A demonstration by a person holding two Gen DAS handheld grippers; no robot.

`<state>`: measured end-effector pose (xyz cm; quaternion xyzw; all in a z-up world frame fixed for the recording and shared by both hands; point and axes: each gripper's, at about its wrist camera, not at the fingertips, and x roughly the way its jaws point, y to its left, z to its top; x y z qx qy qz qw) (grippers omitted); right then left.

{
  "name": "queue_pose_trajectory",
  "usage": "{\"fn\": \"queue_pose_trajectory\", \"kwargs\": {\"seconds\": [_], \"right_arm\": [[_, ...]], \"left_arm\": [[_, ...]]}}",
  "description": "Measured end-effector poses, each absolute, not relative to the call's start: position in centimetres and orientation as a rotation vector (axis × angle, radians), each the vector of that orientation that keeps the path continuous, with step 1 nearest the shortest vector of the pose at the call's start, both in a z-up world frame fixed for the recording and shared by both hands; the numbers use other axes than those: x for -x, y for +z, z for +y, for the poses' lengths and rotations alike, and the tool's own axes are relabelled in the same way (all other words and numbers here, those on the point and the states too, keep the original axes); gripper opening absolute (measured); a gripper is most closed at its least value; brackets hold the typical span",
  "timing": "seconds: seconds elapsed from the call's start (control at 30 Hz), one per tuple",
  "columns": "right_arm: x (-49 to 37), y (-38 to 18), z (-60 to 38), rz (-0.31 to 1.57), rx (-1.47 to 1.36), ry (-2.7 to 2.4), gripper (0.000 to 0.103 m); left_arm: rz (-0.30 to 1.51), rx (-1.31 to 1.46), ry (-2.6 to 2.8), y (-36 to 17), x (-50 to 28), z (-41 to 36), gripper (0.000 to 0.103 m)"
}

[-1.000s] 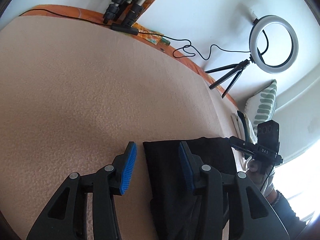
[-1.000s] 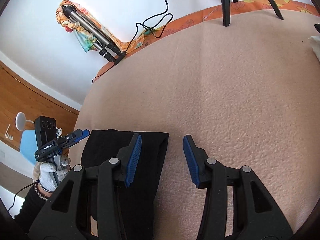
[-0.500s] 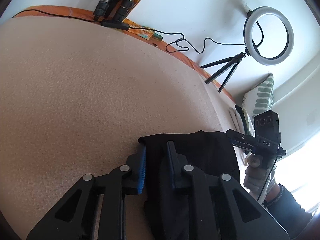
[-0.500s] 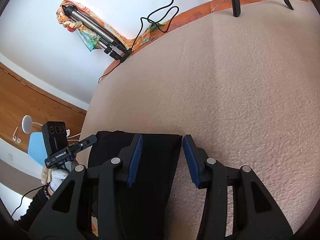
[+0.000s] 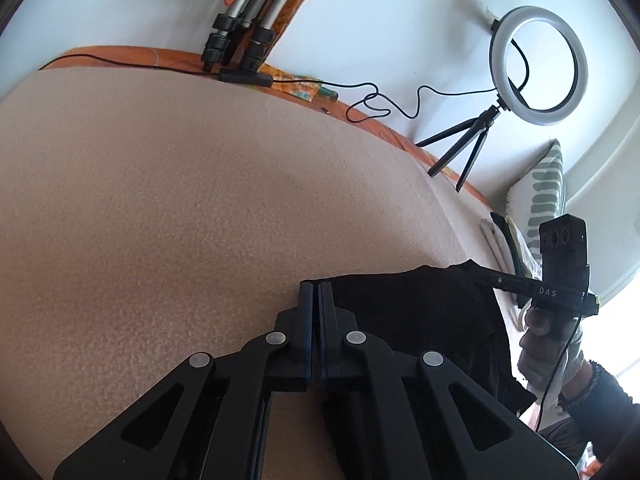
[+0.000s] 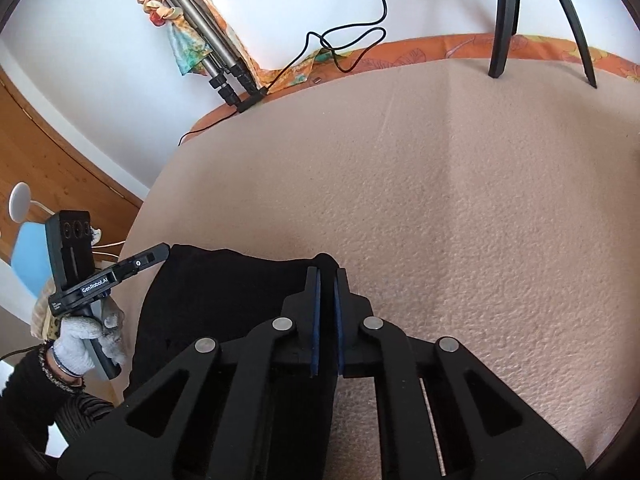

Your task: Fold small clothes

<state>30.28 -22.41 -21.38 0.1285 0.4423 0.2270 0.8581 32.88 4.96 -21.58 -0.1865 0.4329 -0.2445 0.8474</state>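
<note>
1. Black garment (image 5: 412,320) flat on beige blanket (image 5: 180,220), near edge.
2. Left gripper (image 5: 314,292) clamped on far left corner; right gripper (image 6: 325,280) pinching far right corner.
3. Advice: lift both corners evenly, keep hem taut, carry over in one sweep.
4. Versus a second ago: fingers stood apart, straddling the corners; both pairs just closed onto cloth.

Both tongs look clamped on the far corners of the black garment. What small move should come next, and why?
Probably lift both corners a little together and draw them toward the near edge. The left tongs and right tongs have just closed on the two far corners of the black garment, which lies flat on the beige blanket, unfolded.
</note>
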Motion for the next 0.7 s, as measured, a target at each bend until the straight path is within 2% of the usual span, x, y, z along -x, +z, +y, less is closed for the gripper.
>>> {"fn": "queue_pose_trajectory", "kwargs": {"seconds": [0.13, 0.23, 0.27, 0.4, 0.5, 0.53, 0.57, 0.7], "right_arm": [[-30.0, -20.9, -22.1, 0.922, -0.265, 0.511, 0.007], [-30.0, -20.9, -22.0, 0.919, -0.277, 0.521, 0.007], [-30.0, -21.0, -22.0, 0.922, -0.288, 0.526, 0.007], [-30.0, -21.5, -22.3, 0.936, -0.307, 0.529, 0.007], [-30.1, -21.6, -22.2, 0.939, -0.308, 0.526, 0.007], [-30.0, -21.7, -22.1, 0.939, -0.307, 0.526, 0.007], [-30.1, -21.7, -22.0, 0.940, -0.306, 0.527, 0.007], [-29.8, -21.5, -21.5, 0.931, -0.284, 0.523, 0.007]], "left_arm": [[0.910, 0.457, -0.515, -21.4, -33.1, 5.6, 0.008], [0.935, 0.485, -0.526, -21.6, -33.6, 5.5, 0.028], [0.941, 0.484, -0.533, -21.6, -33.6, 5.3, 0.029], [0.944, 0.457, -0.543, -21.9, -33.9, 4.2, 0.029], [0.938, 0.462, -0.558, -22.0, -34.0, 3.5, 0.025], [0.940, 0.451, -0.563, -22.1, -34.0, 3.2, 0.010], [0.954, 0.434, -0.572, -22.2, -34.1, 2.7, 0.006], [0.881, 0.309, -0.551, -20.6, -32.9, 1.5, 0.005]]}}
